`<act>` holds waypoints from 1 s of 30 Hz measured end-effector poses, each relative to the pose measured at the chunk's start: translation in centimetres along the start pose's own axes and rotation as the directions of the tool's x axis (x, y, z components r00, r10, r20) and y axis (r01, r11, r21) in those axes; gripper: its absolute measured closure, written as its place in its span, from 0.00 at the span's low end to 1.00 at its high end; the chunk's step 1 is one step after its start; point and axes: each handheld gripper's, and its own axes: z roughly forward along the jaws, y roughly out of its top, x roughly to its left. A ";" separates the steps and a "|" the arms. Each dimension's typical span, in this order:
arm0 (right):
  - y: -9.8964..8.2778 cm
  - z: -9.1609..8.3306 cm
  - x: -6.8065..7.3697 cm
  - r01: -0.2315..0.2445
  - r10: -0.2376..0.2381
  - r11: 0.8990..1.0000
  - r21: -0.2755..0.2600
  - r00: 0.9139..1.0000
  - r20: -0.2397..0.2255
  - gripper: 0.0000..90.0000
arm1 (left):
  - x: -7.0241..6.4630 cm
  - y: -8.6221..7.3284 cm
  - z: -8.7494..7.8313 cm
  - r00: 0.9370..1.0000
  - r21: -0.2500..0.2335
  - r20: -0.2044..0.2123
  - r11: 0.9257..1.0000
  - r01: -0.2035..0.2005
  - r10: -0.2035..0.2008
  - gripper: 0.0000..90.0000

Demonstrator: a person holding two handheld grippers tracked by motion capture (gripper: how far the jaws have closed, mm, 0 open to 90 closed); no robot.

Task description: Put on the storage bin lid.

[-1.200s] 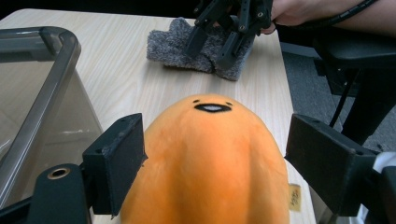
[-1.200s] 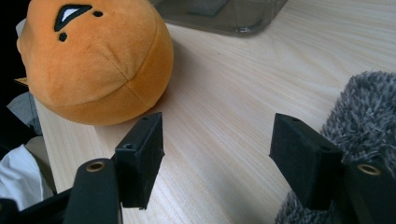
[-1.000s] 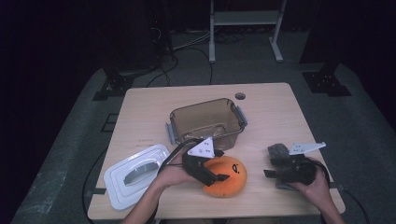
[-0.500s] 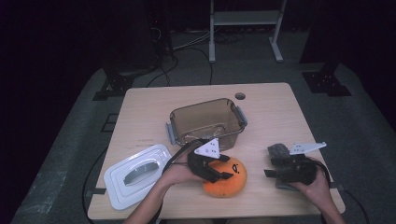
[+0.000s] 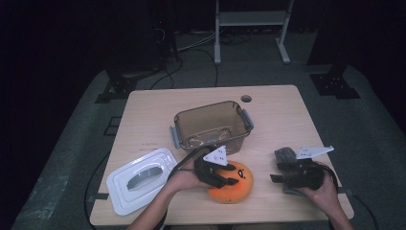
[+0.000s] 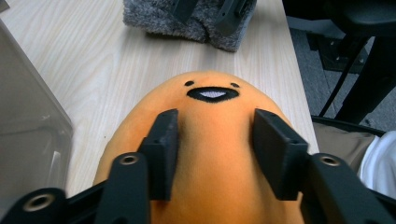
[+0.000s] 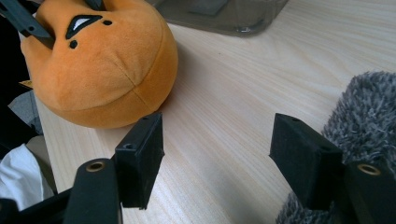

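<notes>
On the pale wooden table [image 5: 287, 120], the round orange plush toy [image 5: 234, 184] sits just in front of the clear plastic tub [image 5: 213, 122]. My left gripper [image 6: 215, 135] has just been closing and now pinches it. I should squeeze evenly before lifting; my right gripper [image 7: 217, 154] rests spread beside it

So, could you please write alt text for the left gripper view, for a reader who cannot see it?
The left tongs have just been closing on a round orange plush toy with a small black smiling face, their two black pads pressing its sides. It lies on a light wooden table, with a grey fuzzy cloth behind it and a clear plastic box at the left.
</notes>
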 end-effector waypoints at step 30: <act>-0.2 -0.2 -0.3 -0.012 0.012 1.000 -0.012 1.000 0.007 0.37 | -0.3 3.3 -4.4 1.000 -0.090 -0.009 0.996 -0.021 0.020 0.80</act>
